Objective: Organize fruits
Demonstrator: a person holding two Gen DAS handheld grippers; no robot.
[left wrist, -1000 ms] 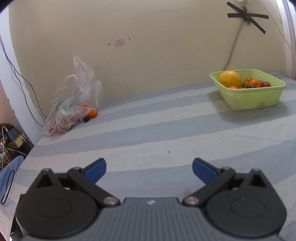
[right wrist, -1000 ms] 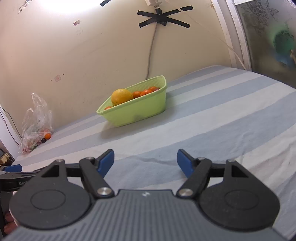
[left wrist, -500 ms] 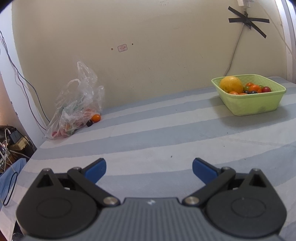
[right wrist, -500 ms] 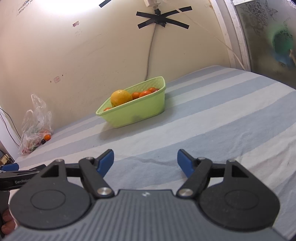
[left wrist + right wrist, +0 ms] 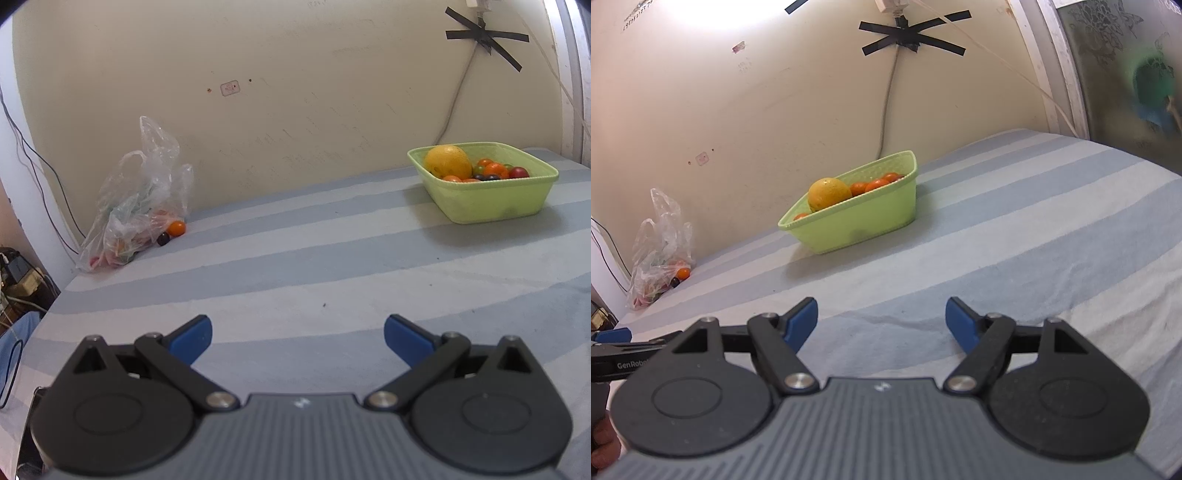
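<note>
A light green basket (image 5: 487,205) stands at the far right of the striped bed, holding a big orange (image 5: 447,161) and several small red, orange and dark fruits. It also shows in the right wrist view (image 5: 864,225). A clear plastic bag (image 5: 136,206) with fruits leans on the wall at the far left, with a small orange fruit (image 5: 176,228) and a dark one (image 5: 163,239) beside it. My left gripper (image 5: 297,334) is open and empty, low over the sheet. My right gripper (image 5: 881,321) is open and empty too.
The bed is covered by a blue and white striped sheet (image 5: 314,266). A cream wall runs behind it, with a cable taped up (image 5: 912,37). Cables and clutter lie past the bed's left edge (image 5: 18,273). The left gripper's fingertip (image 5: 613,335) shows in the right wrist view.
The left gripper has drawn back and turned a little, so bag and basket look smaller and farther. The right view has barely shifted. Both grippers stay open.
</note>
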